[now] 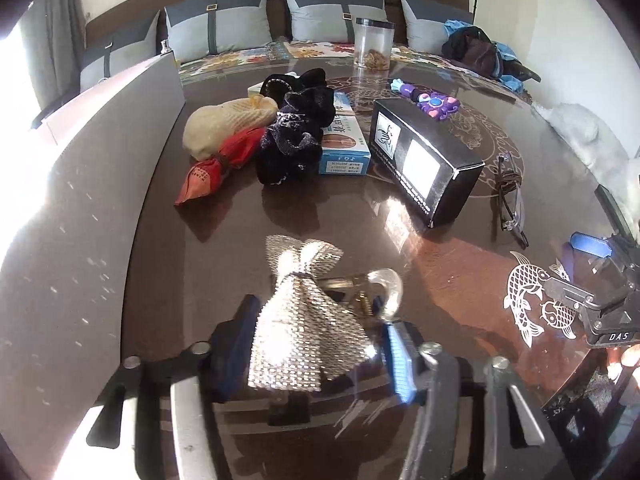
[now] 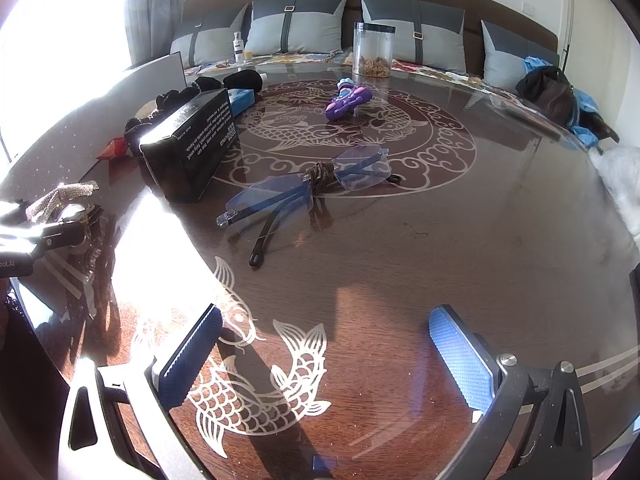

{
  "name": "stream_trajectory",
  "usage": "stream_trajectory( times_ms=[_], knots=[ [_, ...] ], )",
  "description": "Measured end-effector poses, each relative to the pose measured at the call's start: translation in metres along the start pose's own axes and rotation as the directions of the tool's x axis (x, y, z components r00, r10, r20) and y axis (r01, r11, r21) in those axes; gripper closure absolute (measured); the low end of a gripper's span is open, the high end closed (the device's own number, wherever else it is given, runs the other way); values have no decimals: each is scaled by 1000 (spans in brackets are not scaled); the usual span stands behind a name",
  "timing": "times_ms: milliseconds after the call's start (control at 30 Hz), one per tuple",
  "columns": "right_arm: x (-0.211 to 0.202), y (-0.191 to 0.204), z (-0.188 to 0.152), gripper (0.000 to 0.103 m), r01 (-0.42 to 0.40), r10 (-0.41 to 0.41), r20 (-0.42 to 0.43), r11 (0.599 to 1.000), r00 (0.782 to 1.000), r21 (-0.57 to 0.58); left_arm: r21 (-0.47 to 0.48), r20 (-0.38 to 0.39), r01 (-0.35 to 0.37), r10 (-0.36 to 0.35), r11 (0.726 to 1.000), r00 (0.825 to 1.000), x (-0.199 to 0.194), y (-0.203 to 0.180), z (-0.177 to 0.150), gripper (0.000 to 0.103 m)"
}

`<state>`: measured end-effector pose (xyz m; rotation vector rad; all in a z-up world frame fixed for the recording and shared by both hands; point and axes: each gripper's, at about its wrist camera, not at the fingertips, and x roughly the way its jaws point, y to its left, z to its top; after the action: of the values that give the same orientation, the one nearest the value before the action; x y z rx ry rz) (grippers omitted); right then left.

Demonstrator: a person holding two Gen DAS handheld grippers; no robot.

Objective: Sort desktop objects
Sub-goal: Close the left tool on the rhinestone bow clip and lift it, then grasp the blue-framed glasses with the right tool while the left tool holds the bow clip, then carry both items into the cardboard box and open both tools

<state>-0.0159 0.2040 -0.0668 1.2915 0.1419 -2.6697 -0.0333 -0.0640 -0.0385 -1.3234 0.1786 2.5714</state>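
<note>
My left gripper (image 1: 320, 344) is shut on a sparkly silver bow hair clip (image 1: 304, 320) just above the table; the clip also shows at the far left of the right wrist view (image 2: 60, 200). Ahead lie a black scrunchie pile (image 1: 296, 136), a red pouch (image 1: 216, 168), a beige mesh bundle (image 1: 224, 124), a blue-and-white box (image 1: 344, 140), a black box (image 1: 424, 160) and a purple toy (image 1: 432, 100). My right gripper (image 2: 328, 356) is open and empty over the fish pattern, with blue-tinted glasses (image 2: 308, 188) ahead of it.
A dark glass table (image 2: 440, 240) with white fish patterns. A clear jar (image 2: 372, 50) stands at the far edge. A grey panel (image 1: 80, 200) runs along the left. A sofa with grey cushions and a heap of clothes (image 2: 556, 96) is behind.
</note>
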Motion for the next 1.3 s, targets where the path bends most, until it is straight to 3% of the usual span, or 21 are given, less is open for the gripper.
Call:
stream_trajectory(
  times_ms=[67,200,333,433,500,533,567,667,867,1000,1100,1167,1300],
  knots=[
    [0,-4,6,0,-41,40,-64,999,997,-6,-6,11,-22,22,1000,1000,0,-1,-1,56],
    [-3,-25,30,3,-117,129,-71,981,989,152,-35,13,-45,46,998,999,0,-2,-1,56],
    [21,-43,64,28,-163,227,-118,903,967,398,-47,9,-40,40,998,999,-2,0,-1,56],
    [46,-39,86,34,-86,191,-185,883,964,462,-54,26,-42,44,998,999,-8,2,-1,56],
    [57,-29,99,40,-24,127,-213,903,969,428,-66,39,-36,39,997,998,-12,5,-1,56],
    [60,-22,104,48,10,88,-229,919,970,393,-70,45,-35,38,997,998,-14,6,-1,56],
    [64,-16,108,66,36,55,-246,936,968,351,-72,51,-34,38,997,998,-15,7,-1,56],
    [63,-13,108,86,27,55,-253,950,966,310,-84,73,-20,26,996,997,-23,10,0,56],
    [27,-35,95,86,-23,73,-200,970,977,242,-130,126,46,-30,990,992,-46,21,4,56],
    [-9,-19,110,86,-52,76,-154,987,985,150,-209,180,87,-49,974,982,-80,42,8,56],
    [-36,18,137,86,-131,140,-96,987,986,87,-288,237,100,-30,952,971,-112,76,10,56],
    [-47,56,160,86,-205,208,-59,978,976,47,-327,249,69,16,942,968,-129,107,11,56],
    [-64,158,199,86,-392,392,-10,919,920,-32,-397,226,-58,159,916,961,-148,179,11,56]
  ],
)
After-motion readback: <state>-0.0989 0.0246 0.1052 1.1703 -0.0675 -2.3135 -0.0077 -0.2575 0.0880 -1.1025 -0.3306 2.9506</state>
